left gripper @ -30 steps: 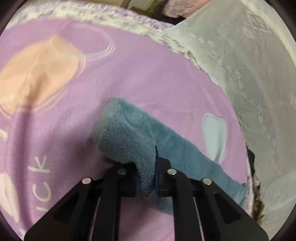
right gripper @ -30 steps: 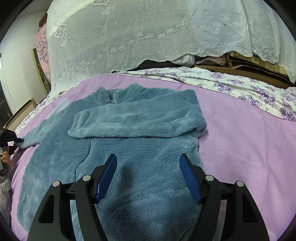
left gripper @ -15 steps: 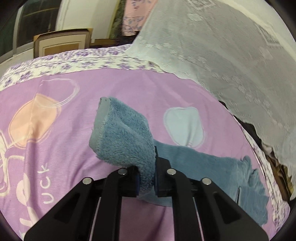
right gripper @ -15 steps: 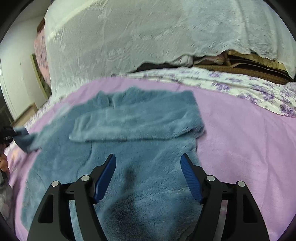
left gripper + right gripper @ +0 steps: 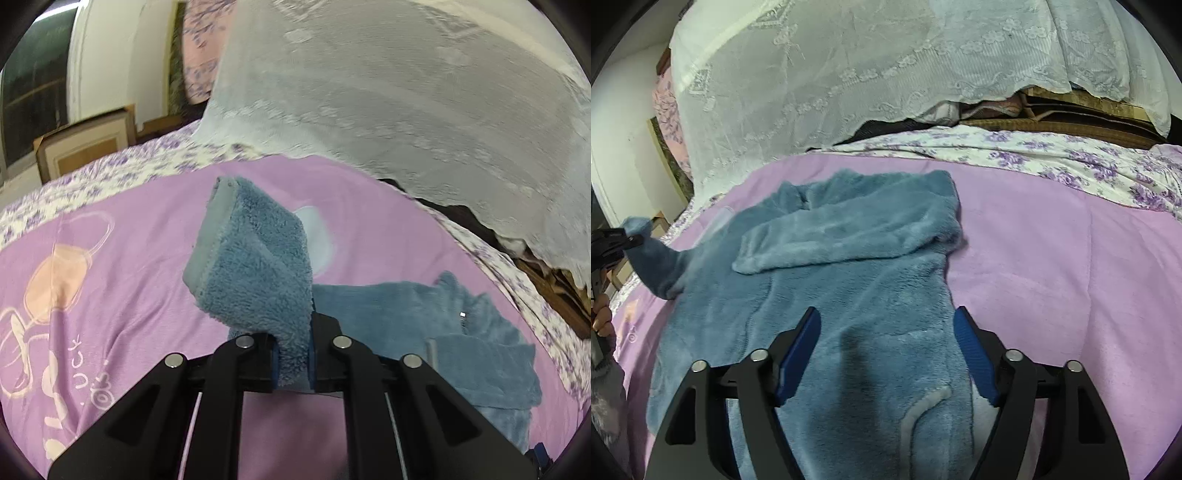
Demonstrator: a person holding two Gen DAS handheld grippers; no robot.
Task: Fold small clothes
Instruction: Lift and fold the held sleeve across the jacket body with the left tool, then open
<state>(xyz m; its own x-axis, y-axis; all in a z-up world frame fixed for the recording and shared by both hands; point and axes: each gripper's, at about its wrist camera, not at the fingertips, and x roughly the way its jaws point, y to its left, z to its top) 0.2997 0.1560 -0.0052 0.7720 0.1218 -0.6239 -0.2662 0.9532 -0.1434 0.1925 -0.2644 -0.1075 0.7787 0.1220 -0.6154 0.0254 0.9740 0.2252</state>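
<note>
A small blue fleece garment (image 5: 857, 295) lies flat on the purple bedspread (image 5: 1052, 258). One sleeve (image 5: 849, 240) is folded across its chest. My left gripper (image 5: 293, 354) is shut on the cuff of the other sleeve (image 5: 255, 266) and holds it lifted above the bed; it also shows at the left edge of the right wrist view (image 5: 613, 240). My right gripper (image 5: 886, 332) is open and empty, just above the garment's lower body, with one blue pad (image 5: 798, 347) on each side.
A white lace cover (image 5: 886, 66) drapes over a pile at the back of the bed. A floral sheet (image 5: 1071, 162) borders the bedspread. Framed boards (image 5: 85, 144) lean against the wall. Cartoon prints (image 5: 55, 295) mark the bedspread.
My left gripper has lifted the sleeve cuff off the bedspread and swung toward the garment's body. My right gripper has stayed open over the lower body.
</note>
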